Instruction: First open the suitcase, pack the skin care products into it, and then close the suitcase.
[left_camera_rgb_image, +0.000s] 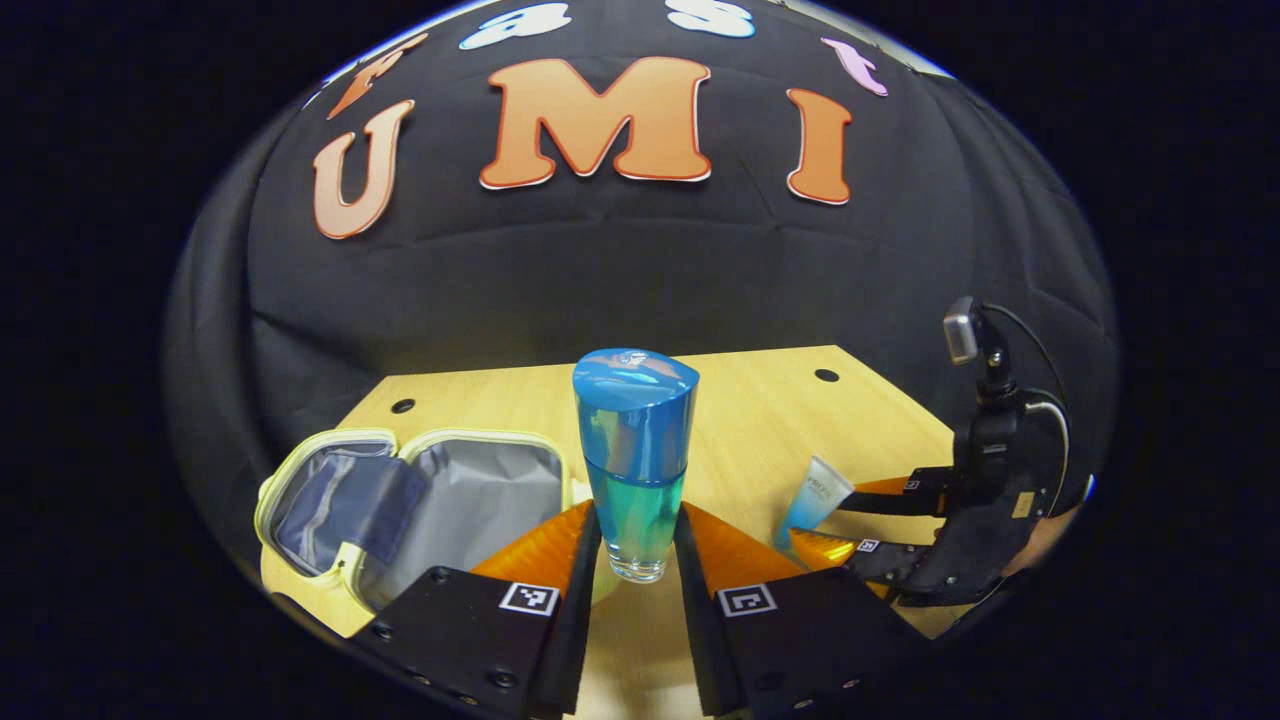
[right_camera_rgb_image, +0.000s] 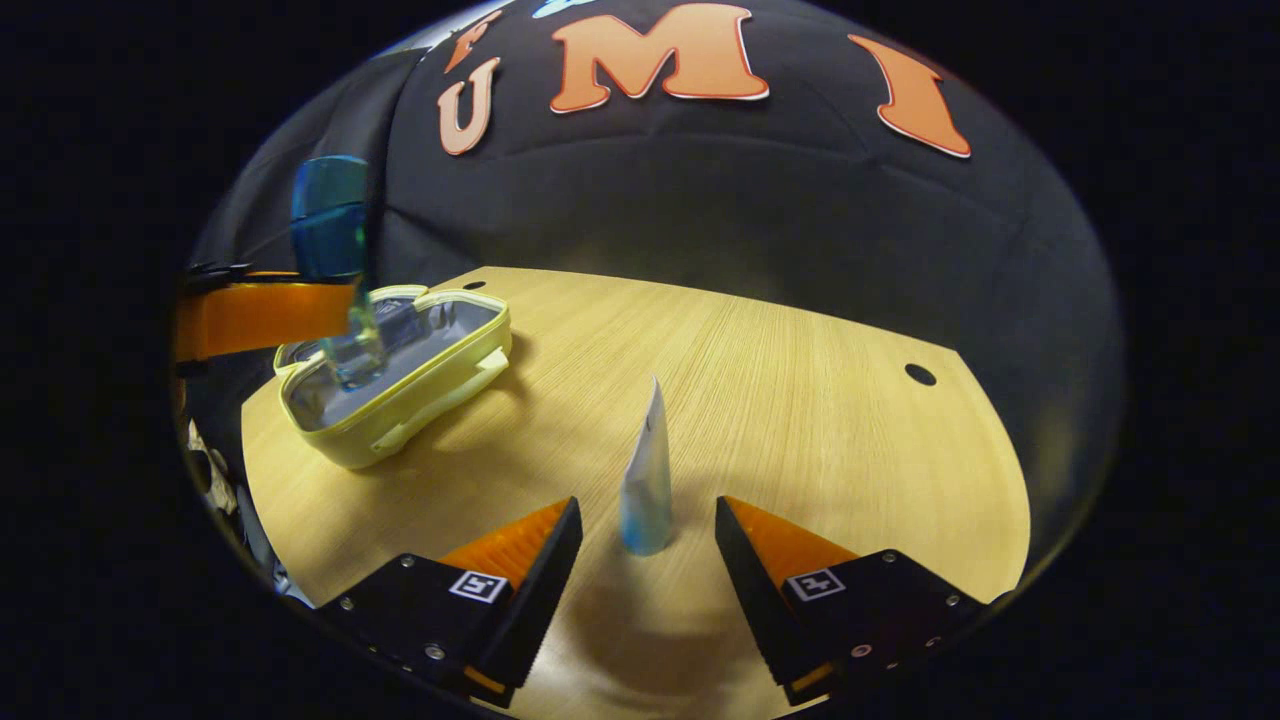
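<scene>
The left gripper (left_camera_rgb_image: 637, 545) is closed on the blue bottle (left_camera_rgb_image: 634, 460), upright, held above the surface (left_camera_rgb_image: 760, 420) near the open suitcase (left_camera_rgb_image: 420, 500). The right gripper (right_camera_rgb_image: 648, 545) is open around the standing tube (right_camera_rgb_image: 648, 480), not pressing. I would lower the bottle slowly inside the walls before releasing. The suitcase lining looks empty so far.

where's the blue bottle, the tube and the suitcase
blue bottle (left_camera_rgb_image: 636, 450), left gripper view, its body
tube (right_camera_rgb_image: 648, 480), right gripper view, mid body
suitcase (right_camera_rgb_image: 420, 400), right gripper view, yellow side wall
</scene>
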